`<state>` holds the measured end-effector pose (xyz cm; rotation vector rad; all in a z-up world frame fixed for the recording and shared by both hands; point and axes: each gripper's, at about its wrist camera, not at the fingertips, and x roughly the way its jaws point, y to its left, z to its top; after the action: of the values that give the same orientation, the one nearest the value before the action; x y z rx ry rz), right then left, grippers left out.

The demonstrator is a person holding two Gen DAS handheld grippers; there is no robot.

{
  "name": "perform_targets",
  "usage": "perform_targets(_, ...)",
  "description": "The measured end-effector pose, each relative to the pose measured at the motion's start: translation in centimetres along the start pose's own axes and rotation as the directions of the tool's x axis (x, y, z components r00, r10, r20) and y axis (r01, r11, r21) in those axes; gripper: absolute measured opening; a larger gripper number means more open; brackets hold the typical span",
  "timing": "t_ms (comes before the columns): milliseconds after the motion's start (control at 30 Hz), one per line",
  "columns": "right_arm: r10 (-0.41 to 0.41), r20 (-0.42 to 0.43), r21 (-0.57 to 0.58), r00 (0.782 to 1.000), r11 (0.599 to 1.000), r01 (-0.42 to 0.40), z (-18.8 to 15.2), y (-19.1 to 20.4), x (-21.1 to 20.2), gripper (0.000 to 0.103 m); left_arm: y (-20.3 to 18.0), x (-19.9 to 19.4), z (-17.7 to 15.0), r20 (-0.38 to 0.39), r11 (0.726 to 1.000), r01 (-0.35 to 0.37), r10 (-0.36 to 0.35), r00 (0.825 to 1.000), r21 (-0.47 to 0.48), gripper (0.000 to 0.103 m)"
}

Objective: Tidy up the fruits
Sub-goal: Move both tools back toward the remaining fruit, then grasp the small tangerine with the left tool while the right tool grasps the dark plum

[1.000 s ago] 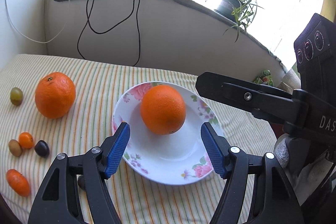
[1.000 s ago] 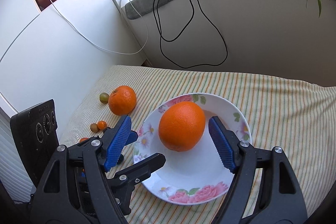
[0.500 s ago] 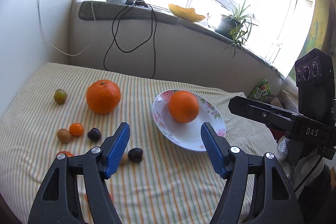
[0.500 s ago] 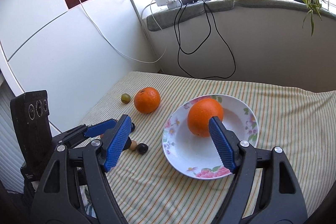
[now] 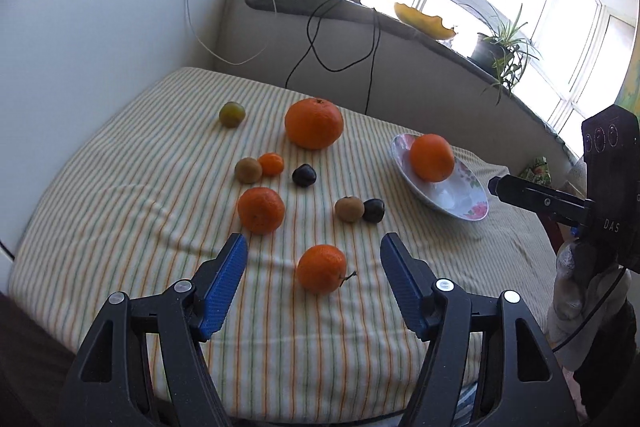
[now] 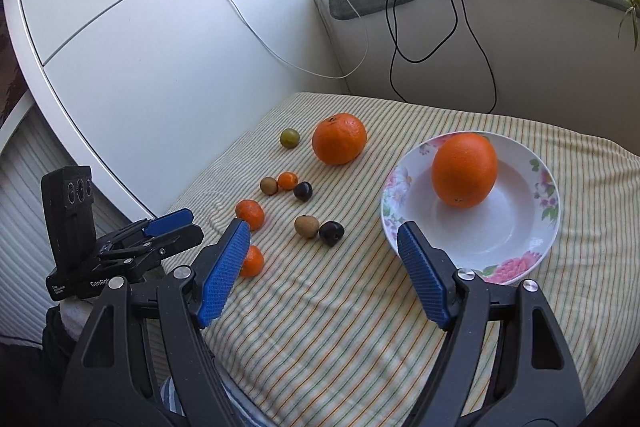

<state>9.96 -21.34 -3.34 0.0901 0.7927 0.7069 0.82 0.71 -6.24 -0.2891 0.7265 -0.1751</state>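
One orange [image 6: 464,169] sits in the flowered bowl [image 6: 516,239] on the striped cloth [image 6: 360,327]; a second large orange [image 5: 314,123], mandarins and small dark and brown fruits lie scattered to its left. The left gripper [image 5: 314,281] hangs above the nearest mandarin [image 5: 321,269], jaws closing, touching nothing. The right gripper [image 6: 322,275] gapes wide, empty.

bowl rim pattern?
White bowl with pink flowers and green leaves printed around the rim; the right wrist view shows it best.
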Motion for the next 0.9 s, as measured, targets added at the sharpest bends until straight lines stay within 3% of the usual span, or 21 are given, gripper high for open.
perform_targets(300, 0.025, -0.085, -0.004, 0.996, 1.000, -0.026, -1.5, 1.1, 3.5, 0.077, 0.4, 1.6, -2.0, -0.065, 0.999, 0.039, -0.039, 0.997, -0.009, 0.060)
perform_targets(367, 0.016, -0.105, 0.000, 0.994, 1.000, -0.016, -1.6, 1.2, 4.5, 0.067, 0.3, 2.0, -2.2, -0.076, 0.999, 0.053, -0.053, 0.996, -0.009, 0.058)
perform_targets(567, -0.044, -0.152, 0.017, 0.987, 0.999, 0.048, -1.8, 0.9, 7.2, 0.051, 0.0, 2.6, -2.3, -0.086, 0.998, 0.064, -0.063, 0.994, 0.009, 0.054)
perform_targets(900, -0.163, -0.169, -0.063, 0.972, 0.986, 0.154, -2.0, 1.9, 10.2, 0.038, 0.0, 3.4, -2.3, -0.093, 0.998, 0.060, -0.058, 0.994, 0.023, 0.051)
